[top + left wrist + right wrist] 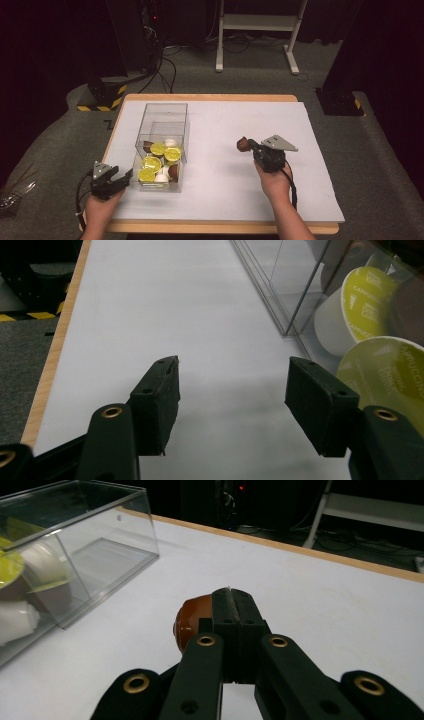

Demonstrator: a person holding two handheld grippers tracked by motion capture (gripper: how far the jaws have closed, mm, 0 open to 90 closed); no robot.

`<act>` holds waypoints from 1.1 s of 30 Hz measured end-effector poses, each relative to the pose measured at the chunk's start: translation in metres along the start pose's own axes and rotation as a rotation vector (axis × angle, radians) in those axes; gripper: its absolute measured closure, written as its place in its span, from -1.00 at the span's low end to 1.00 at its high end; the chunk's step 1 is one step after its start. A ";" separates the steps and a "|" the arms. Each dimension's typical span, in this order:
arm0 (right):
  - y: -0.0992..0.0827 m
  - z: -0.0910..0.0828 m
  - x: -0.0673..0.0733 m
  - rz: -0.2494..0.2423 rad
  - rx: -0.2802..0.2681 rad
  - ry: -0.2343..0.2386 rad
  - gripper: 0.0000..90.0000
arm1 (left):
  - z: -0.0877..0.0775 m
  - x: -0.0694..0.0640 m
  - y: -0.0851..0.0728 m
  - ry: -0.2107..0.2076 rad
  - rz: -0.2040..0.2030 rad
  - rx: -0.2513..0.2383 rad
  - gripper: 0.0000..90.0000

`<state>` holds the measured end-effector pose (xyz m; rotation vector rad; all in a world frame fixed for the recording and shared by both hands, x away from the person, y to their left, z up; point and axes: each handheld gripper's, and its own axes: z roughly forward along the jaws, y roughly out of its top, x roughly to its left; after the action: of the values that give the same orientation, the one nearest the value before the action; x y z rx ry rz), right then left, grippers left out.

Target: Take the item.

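Right tool (248, 145) level, pinching brown capsule (243, 144) (mid-table)

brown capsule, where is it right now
The brown capsule is pinched in the right gripper, held over the white mat right of the clear box in the high view.

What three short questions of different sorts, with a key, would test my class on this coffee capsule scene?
1. True or false: the left tool is open, with nothing between its jaws.
2. The right tool grips: A) a yellow-lidded capsule B) a brown round capsule C) nothing.
3. Fill in: the remaining capsules lie in a clear plastic ____.

Key:
1. True.
2. B, the brown round capsule, above the white table cover.
3. Box; yellow-lidded capsules and white ones lie inside.
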<state>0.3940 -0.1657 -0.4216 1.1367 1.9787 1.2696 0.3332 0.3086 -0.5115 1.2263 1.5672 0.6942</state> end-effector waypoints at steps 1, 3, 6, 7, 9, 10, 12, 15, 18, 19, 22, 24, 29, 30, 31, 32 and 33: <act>-0.001 0.000 -0.002 0.002 0.001 -0.006 1.00 | 0.000 0.000 0.000 -0.001 0.001 0.000 -0.13; -0.003 -0.001 -0.008 0.010 0.007 -0.023 1.00 | 0.000 0.000 0.000 -0.001 -0.002 -0.001 -0.14; -0.006 -0.001 -0.015 0.018 0.013 -0.043 1.00 | -0.001 0.001 0.000 -0.004 0.004 0.001 -0.13; -0.007 -0.002 -0.017 0.016 0.016 -0.049 1.00 | -0.001 0.001 0.000 -0.005 0.008 0.003 -0.13; -0.010 -0.002 -0.022 0.021 0.020 -0.065 1.00 | -0.001 0.001 0.000 -0.006 0.008 0.001 -0.13; -0.011 -0.002 -0.025 0.024 0.025 -0.074 1.00 | -0.001 0.001 0.000 -0.007 0.007 0.000 -0.14; -0.013 -0.002 -0.030 0.023 0.032 -0.091 1.00 | -0.002 0.001 0.000 -0.009 0.008 0.003 -0.13; -0.016 -0.002 -0.038 0.031 0.038 -0.112 1.00 | -0.001 0.001 0.000 -0.009 0.008 0.002 -0.13; -0.018 -0.002 -0.045 0.032 0.048 -0.140 1.00 | -0.001 0.001 0.000 -0.010 0.008 0.001 -0.14; -0.019 -0.002 -0.047 0.035 0.051 -0.145 1.00 | -0.002 0.001 0.000 -0.011 0.012 0.004 -0.14; -0.022 -0.002 -0.053 0.045 0.059 -0.165 1.00 | -0.001 0.001 0.001 -0.010 0.008 0.004 -0.13; -0.024 -0.001 -0.055 0.050 0.065 -0.171 1.00 | -0.001 0.000 0.000 -0.010 0.003 0.001 -0.13; -0.026 0.000 -0.057 0.049 0.078 -0.179 1.00 | -0.001 0.000 0.000 -0.009 0.003 0.001 -0.13; -0.027 0.001 -0.057 0.044 0.082 -0.180 1.00 | -0.001 0.000 0.000 -0.009 0.004 0.001 -0.13; -0.027 0.002 -0.057 0.041 0.085 -0.180 1.00 | -0.001 0.000 0.000 -0.008 0.004 0.001 -0.13; -0.028 0.003 -0.056 0.034 0.090 -0.178 1.00 | -0.001 0.000 0.000 -0.008 0.004 0.001 -0.13; -0.029 0.004 -0.055 0.034 0.093 -0.177 1.00 | -0.001 0.001 0.000 -0.009 0.007 0.005 -0.13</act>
<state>0.4144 -0.2175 -0.4498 1.2863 1.9098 1.0635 0.3321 0.3096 -0.5111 1.2375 1.5587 0.6892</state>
